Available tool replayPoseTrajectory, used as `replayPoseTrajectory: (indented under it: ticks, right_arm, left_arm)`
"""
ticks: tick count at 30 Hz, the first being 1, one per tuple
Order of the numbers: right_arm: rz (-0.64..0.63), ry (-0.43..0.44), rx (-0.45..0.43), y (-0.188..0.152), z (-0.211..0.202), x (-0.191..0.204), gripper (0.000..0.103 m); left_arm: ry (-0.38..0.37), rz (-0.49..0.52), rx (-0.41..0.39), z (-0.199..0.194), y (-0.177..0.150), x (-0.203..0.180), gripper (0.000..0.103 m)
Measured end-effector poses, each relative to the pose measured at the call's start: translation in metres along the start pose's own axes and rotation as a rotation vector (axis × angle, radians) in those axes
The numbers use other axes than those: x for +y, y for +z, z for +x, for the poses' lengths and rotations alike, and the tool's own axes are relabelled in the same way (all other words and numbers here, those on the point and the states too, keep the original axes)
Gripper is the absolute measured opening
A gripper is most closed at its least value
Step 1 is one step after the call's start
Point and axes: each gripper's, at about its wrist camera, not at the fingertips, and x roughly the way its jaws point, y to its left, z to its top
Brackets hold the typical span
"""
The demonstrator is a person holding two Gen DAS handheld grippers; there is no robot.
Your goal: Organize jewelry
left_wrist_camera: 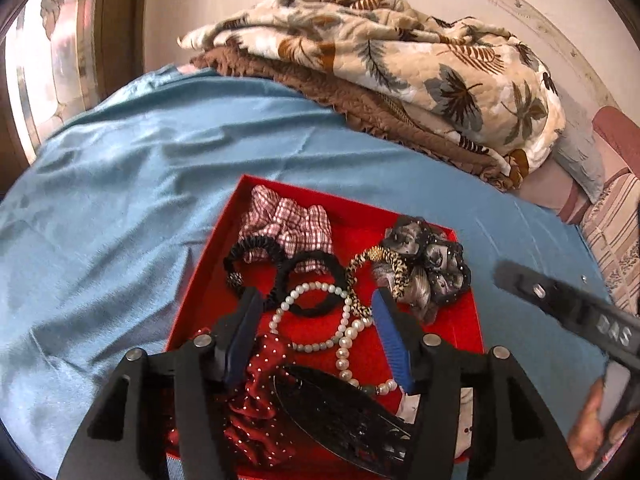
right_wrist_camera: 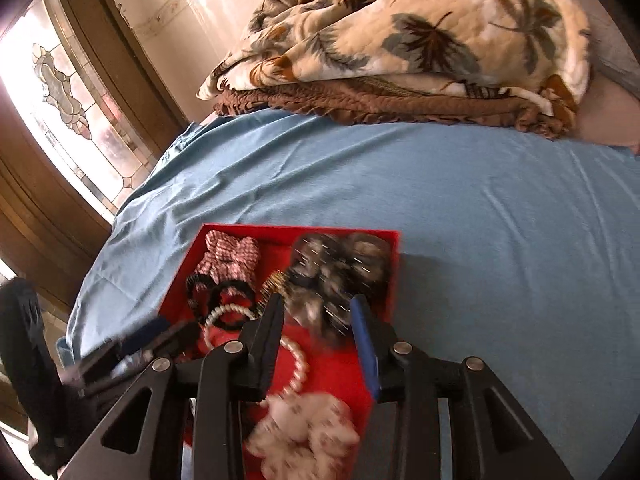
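While lying loose, all gathered inside the red box [left_wrist_camera: 208, 272] on the bed's blue sheet [left_wrist_camera: 120, 200]: pearl strand [left_wrist_camera: 308, 287] looped in the middle, touching two black hair ties [left_wrist_camera: 256, 242]; checked scrunchie [left_wrist_camera: 288, 216] in the far left corner; grey floral scrunchie [left_wrist_camera: 432, 260] against the far right wall, with a leopard-print tie [left_wrist_camera: 380, 260] just beside it; dark red dotted scrunchie [left_wrist_camera: 256, 404] and black hair clip [left_wrist_camera: 340, 416] at the near end; pale patterned scrunchie [right_wrist_camera: 308, 436], blurred, in the near right part, possibly touching the end of the pearls.

Above the box, left claw [left_wrist_camera: 316, 296] pitched steeply down, about half open, blue pads on either side of the pearl strand, gripping nothing, apparently clear of the contents.

Right claw [right_wrist_camera: 317, 300] likewise angled down over the box's right half, roughly half open, nothing between the fingers, no contact seen. From the left wrist, visible off to the right of the box, held by a hand [left_wrist_camera: 592, 432] at the picture's edge.

Farther back on the bed, folded leaf-print quilt [left_wrist_camera: 400, 52] over a brown blanket [left_wrist_camera: 360, 108]; stained-glass window [right_wrist_camera: 68, 92] at left.
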Motion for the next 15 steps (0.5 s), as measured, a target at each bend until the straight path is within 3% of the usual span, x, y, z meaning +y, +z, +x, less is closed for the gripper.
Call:
replayPoseTrajectory:
  ticks: [8,12,15]
  right_arm:
    - [-0.005,-0.072,-0.033,-0.032,-0.04,-0.031,0.043]
    - [-0.03,-0.105,-0.045,-0.051,-0.056,-0.041,0.043]
    - [-0.046,-0.124,-0.055,-0.065,-0.069,-0.048,0.044]
  left_arm:
    - [0.088,0.052,-0.14,-0.02,-0.011,-0.023,0.065]
    - [0.164,0.069,-0.251,-0.04,-0.022,-0.038,0.078]
    - [0.257,0.079,-0.383,-0.067,-0.039,-0.049,0.093]
